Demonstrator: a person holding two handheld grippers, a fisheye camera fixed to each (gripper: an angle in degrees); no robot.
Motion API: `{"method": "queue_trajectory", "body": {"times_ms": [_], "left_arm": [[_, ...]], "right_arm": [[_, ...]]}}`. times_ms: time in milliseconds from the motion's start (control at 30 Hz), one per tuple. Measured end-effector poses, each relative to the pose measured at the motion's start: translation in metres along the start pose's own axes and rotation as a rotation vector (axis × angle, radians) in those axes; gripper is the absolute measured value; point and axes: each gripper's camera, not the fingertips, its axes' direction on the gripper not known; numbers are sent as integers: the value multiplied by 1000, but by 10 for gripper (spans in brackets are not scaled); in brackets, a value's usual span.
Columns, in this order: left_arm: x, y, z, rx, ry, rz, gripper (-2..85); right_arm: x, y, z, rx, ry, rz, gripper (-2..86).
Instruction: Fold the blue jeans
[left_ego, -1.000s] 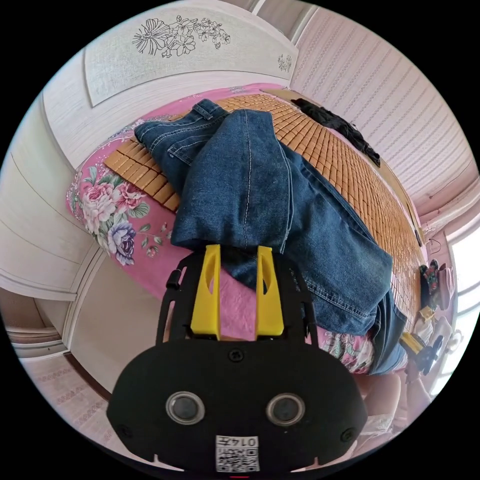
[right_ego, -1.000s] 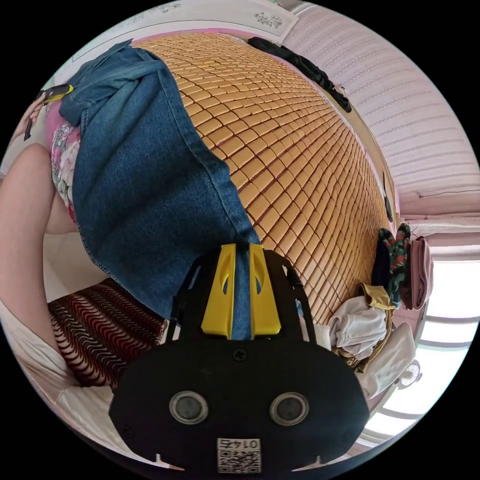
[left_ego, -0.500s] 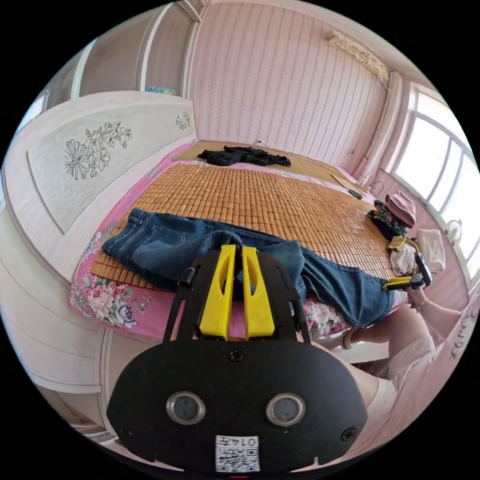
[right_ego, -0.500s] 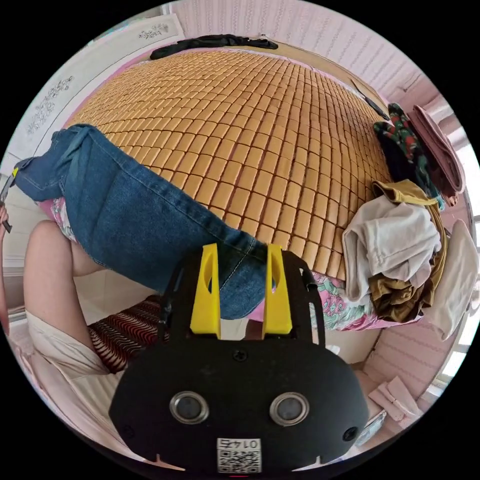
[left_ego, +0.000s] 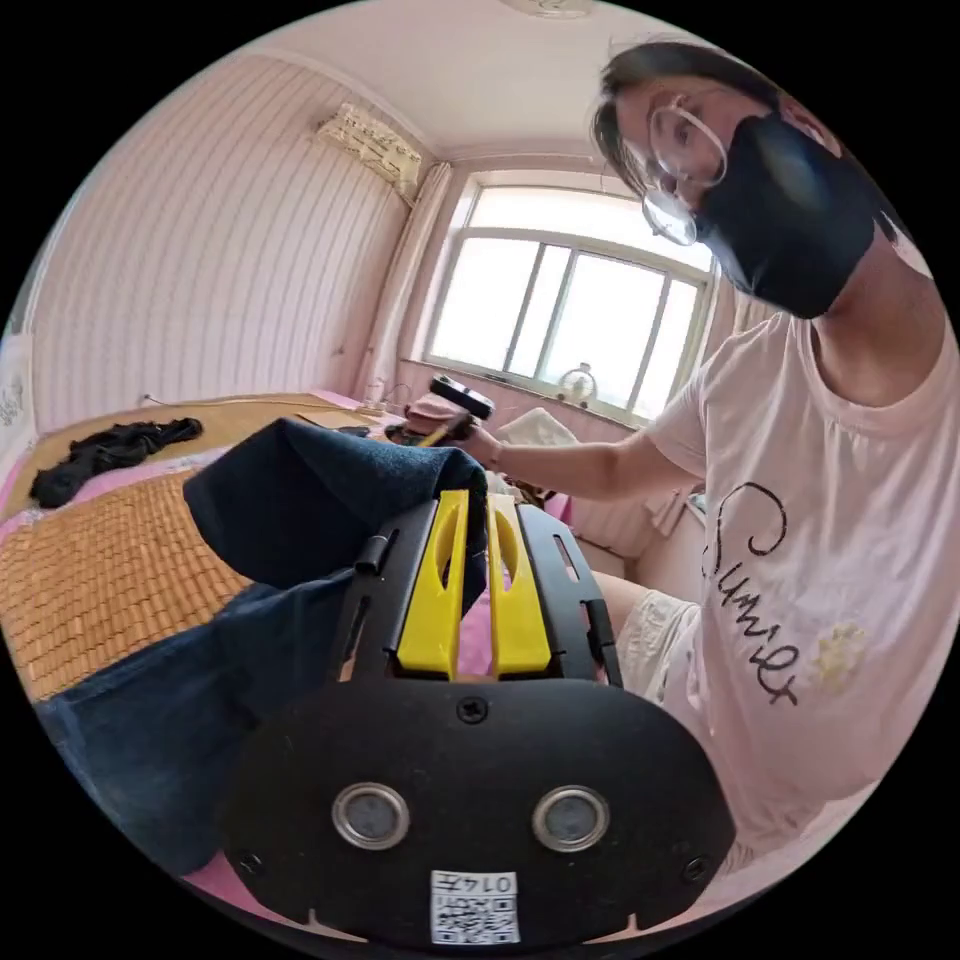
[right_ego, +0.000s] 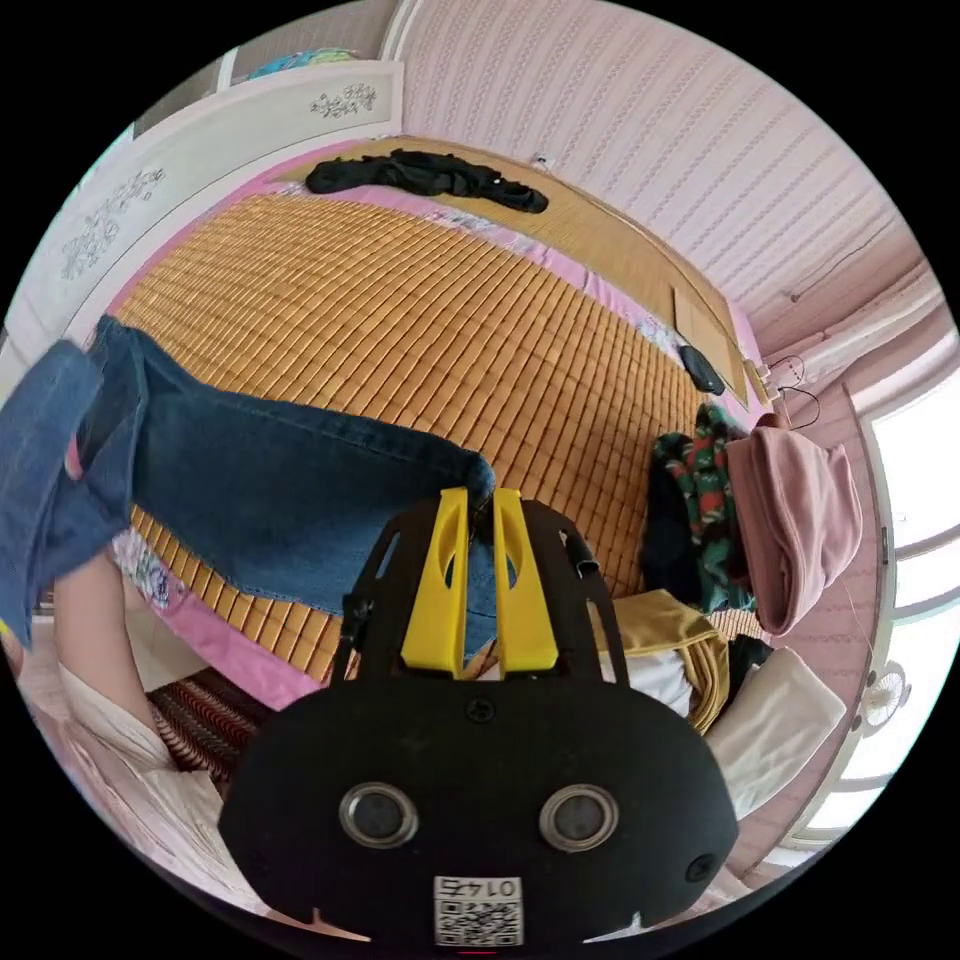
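Observation:
The blue jeans (right_ego: 250, 480) lie stretched along the near edge of a bed with a bamboo mat (right_ego: 400, 310). My right gripper (right_ego: 479, 505) is shut on the jeans' end, which sits pinched between its yellow jaws. In the left gripper view my left gripper (left_ego: 477, 500) is shut on a raised fold of the blue jeans (left_ego: 300, 490), lifted over the mat (left_ego: 100, 570). The right gripper (left_ego: 455, 400) appears there too, held in the person's hand beyond the fold. In the right gripper view the lifted denim end (right_ego: 50, 470) hangs at the left edge.
A black garment (right_ego: 430, 175) lies at the bed's far side. A heap of clothes (right_ego: 760, 500) sits at the bed's right end, with a pink piece on top. The person (left_ego: 820, 560) sits close to the bed edge. A window (left_ego: 570, 310) is behind.
The left gripper has lifted its fold of jeans and swung round toward the person and window. The right gripper, open half a second ago, has shut on the jeans' end.

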Motion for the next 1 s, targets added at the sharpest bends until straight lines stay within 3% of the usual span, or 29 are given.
{"method": "queue_trajectory", "body": {"times_ms": [133,267,367,433,467,533,567,633,833,867,933,1000], "left_arm": [[4,28,94,-143,164,-99,66],[-16,42,74,-108,155,-232,71],[-52,54,19,-105,-87,-350,75],[-85,66,-36,-114,-374,-452,78],[-93,67,-51,-115,-444,-463,80],[-123,70,-103,-135,-750,-529,86],[-131,70,-114,-152,-816,-553,87],[-168,68,-143,-241,-1019,-630,88],[-255,72,-162,-333,-1085,-837,136],[-261,74,-157,-361,-1079,-841,138],[-281,86,-130,-503,-1033,-882,138],[-272,86,-113,-535,-1113,-768,126]], "right_arm": [[50,-26,10,-49,-33,169,92],[30,5,-1,54,-198,-13,125],[10,41,16,-5,-277,-83,170],[15,63,36,-67,-309,-23,176],[27,77,49,-92,-382,70,164],[44,96,65,-126,-566,171,108],[53,106,72,-130,-667,200,45],[63,119,73,-110,-667,239,33],[93,134,45,-89,-598,304,50],[97,135,36,-72,-558,326,81],[101,135,28,-56,-525,364,232],[96,128,41,-106,-494,343,247]]}}
